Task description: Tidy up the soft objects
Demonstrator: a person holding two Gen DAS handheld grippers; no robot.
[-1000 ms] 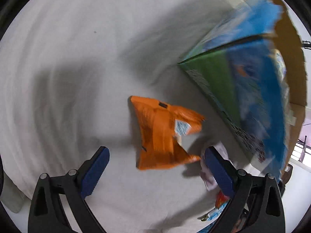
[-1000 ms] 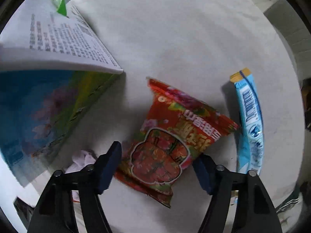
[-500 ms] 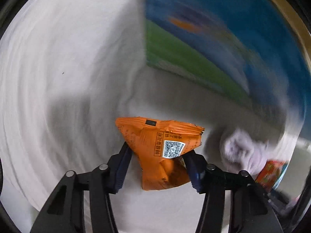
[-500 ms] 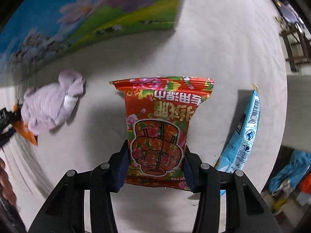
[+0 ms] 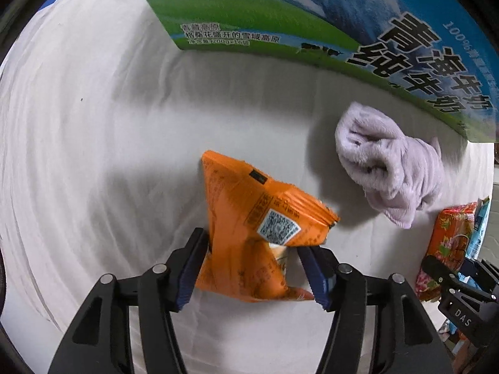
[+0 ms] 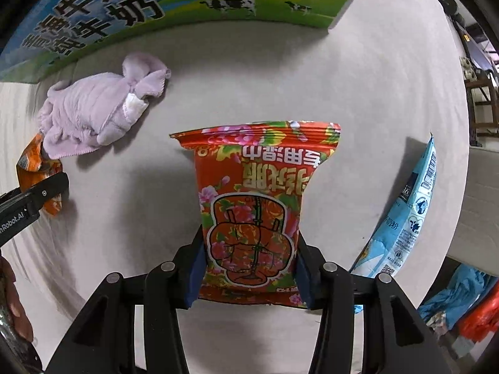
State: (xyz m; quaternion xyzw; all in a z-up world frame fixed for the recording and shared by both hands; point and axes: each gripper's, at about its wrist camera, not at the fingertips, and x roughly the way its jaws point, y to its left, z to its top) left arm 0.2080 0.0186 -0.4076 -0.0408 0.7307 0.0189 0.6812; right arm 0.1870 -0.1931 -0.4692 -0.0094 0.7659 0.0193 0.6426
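My left gripper (image 5: 254, 269) is shut on an orange snack packet (image 5: 249, 233) and holds it over the white cloth. My right gripper (image 6: 248, 269) is shut on a red flowered wet-wipe pack (image 6: 254, 199), which also shows at the right edge of the left wrist view (image 5: 449, 237). A crumpled lilac towel (image 5: 389, 168) lies between the two packs, close to the carton; it also shows in the right wrist view (image 6: 93, 115). The orange packet and the left gripper's finger show at the left of the right wrist view (image 6: 34, 168).
A large blue and green milk carton (image 5: 312, 15) stands along the far side of the white cloth (image 5: 78, 124), also in the right wrist view (image 6: 156, 3). A light blue pouch (image 6: 408, 212) lies right of the red pack. Clutter sits beyond the table's right edge.
Both grippers closed from open onto their packs, the left on the orange packet, the right on the red pack. Both views swung toward the carton and the lilac towel.
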